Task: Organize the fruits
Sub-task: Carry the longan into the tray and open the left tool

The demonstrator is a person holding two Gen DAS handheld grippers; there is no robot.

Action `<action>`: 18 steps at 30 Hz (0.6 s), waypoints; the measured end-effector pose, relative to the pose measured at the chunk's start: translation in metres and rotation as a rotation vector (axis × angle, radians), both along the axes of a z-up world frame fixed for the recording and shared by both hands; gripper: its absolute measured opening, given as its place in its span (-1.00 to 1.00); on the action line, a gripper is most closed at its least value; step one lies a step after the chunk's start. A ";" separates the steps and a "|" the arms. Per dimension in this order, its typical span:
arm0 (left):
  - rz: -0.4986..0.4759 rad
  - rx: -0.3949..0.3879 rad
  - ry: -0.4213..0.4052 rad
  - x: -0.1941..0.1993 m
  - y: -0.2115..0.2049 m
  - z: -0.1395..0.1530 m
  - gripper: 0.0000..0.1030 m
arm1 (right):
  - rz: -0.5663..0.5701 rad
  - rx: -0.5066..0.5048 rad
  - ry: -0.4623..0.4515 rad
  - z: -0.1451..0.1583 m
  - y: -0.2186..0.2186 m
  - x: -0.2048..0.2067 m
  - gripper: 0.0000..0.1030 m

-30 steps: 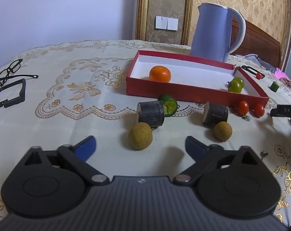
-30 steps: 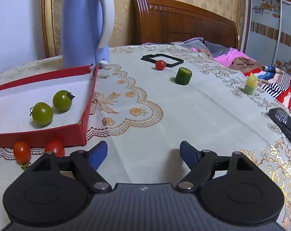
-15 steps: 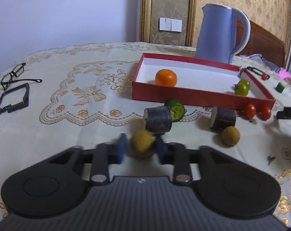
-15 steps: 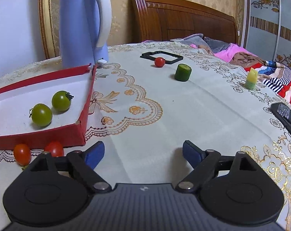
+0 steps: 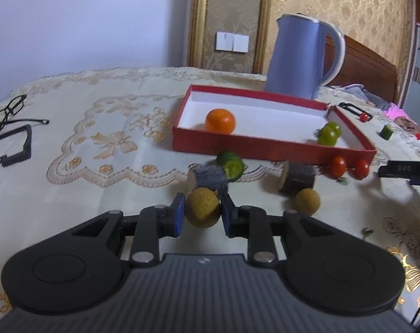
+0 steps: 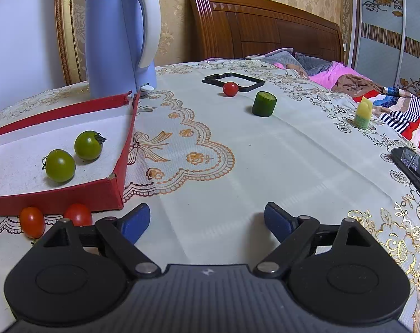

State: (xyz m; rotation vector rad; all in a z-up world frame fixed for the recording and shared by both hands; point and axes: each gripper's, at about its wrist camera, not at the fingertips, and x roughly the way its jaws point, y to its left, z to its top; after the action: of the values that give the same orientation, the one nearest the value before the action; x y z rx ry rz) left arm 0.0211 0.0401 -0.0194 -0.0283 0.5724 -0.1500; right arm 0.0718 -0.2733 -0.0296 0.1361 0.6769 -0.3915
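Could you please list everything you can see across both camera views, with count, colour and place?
tray: one, red, mid-table
orange: one, in tray
green tomatoes: two, in tray
red tomatoes: two before tray, one far
longans: two, tan; one gripped
cucumber pieces: two, green; one far
log pieces: two, dark, before tray
kettle: one, blue, behind tray
glasses: one, black, left
left gripper: jaws shut on longan
right gripper: jaws open

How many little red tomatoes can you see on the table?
3. Two small red cherry tomatoes sit on the tablecloth just outside the red cardboard tray's front wall. A third lies far back against the black plastic frame. Others may be hidden.
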 end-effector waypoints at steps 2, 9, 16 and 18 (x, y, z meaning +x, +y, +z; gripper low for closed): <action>-0.016 -0.003 -0.004 0.002 -0.003 0.005 -0.53 | 0.001 0.000 0.000 0.000 0.000 0.000 0.75; -0.064 0.019 -0.038 0.032 -0.024 0.026 -0.53 | 0.000 0.000 0.000 0.000 0.000 0.000 0.76; -0.102 0.047 -0.060 0.081 -0.058 0.042 -0.53 | 0.001 0.000 0.000 0.000 0.000 0.000 0.76; -0.100 0.068 -0.065 0.097 -0.069 0.042 -0.52 | 0.001 0.000 0.000 0.000 0.000 0.000 0.76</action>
State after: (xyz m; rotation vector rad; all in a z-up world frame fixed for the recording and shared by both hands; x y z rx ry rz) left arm 0.1180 -0.0285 0.0223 0.0714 0.5142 -0.2275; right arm 0.0715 -0.2733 -0.0296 0.1357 0.6771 -0.3908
